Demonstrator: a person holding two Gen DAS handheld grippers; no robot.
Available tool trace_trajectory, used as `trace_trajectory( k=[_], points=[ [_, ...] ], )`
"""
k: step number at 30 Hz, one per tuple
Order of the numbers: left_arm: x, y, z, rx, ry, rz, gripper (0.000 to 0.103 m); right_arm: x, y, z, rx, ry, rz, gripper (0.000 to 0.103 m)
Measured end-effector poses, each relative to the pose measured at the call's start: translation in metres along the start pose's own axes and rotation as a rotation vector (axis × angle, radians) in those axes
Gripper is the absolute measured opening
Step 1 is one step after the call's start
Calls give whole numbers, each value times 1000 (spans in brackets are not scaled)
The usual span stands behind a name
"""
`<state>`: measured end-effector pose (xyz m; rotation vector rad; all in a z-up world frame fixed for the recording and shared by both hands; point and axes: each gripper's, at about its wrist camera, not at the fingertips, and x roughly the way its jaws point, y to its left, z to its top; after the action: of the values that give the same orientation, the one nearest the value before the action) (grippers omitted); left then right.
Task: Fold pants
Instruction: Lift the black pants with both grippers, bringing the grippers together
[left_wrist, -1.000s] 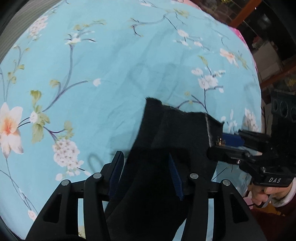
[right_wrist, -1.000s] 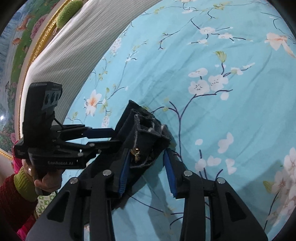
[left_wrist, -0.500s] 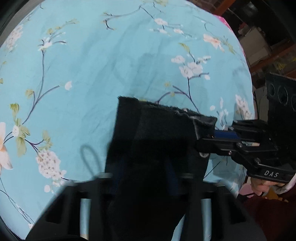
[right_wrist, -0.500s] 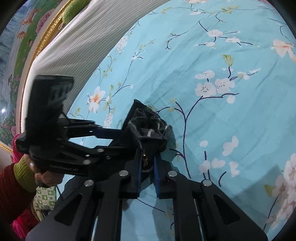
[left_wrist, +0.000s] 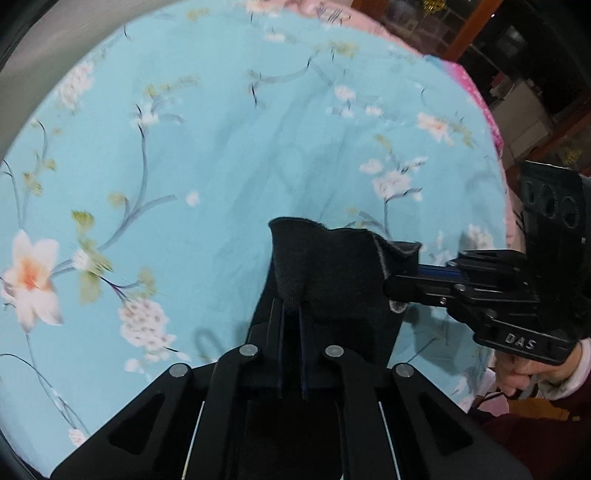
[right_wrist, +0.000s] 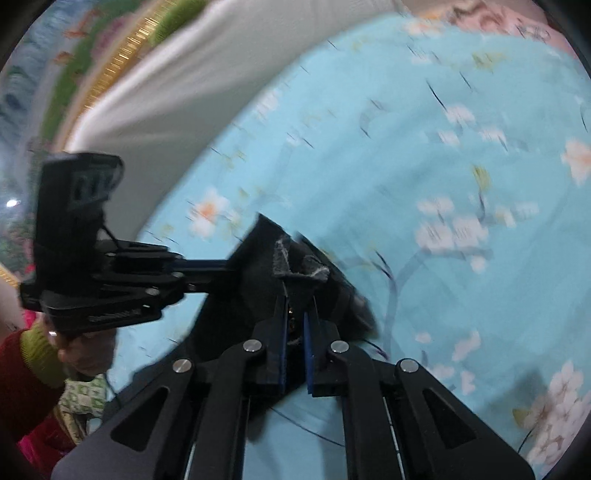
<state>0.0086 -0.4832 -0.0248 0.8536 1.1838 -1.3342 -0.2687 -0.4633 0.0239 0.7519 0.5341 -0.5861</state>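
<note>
Both the left gripper (left_wrist: 291, 314) and right gripper (right_wrist: 295, 314) pinch the seemingly lifted black pants (left_wrist: 332, 273).

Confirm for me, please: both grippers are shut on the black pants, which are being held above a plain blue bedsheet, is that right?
Nearly. The left gripper and the right gripper are both shut on the black pants, but the bedsheet is not plain: it is light blue with a print of white and peach blossoms on thin branches. The left wrist view shows this most clearly.
</note>
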Motion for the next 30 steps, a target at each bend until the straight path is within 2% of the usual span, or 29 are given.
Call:
trace_trajectory(
  k=[3,5,7,9,11,16,17,18,19,20,24,30],
  points=[
    [2,4,0,0,20,-3,22,-1,-8,-6,51,19,-18,13],
    [1,10,1,-7,32,8,47,-8,-9,-8,59,13,-40,22],
    [1,14,2,-8,32,20,50,-13,-9,-11,73,5,-26,31],
    [3,20,3,-20,56,14,53,-14,-10,-14,91,8,-24,50],
    [8,20,5,-24,73,-2,55,-13,-15,-18,112,5,-25,52],
    [44,16,10,-22,143,-3,53,9,-22,-18,152,17,8,52],
    [48,17,11,-32,140,-15,48,11,-23,-17,157,13,17,47],
    [49,19,11,-45,122,-39,42,14,-25,-16,161,14,26,32],
    [47,20,12,-55,103,-74,25,17,-26,-15,165,27,31,23],
    [43,21,12,-66,89,-110,12,18,-27,-15,172,37,38,16],
    [16,14,0,-33,8,-85,10,4,-23,-14,157,18,95,14],
    [-60,17,-43,-74,-147,-95,9,-27,39,-12,1,3,303,14]
  ],
)
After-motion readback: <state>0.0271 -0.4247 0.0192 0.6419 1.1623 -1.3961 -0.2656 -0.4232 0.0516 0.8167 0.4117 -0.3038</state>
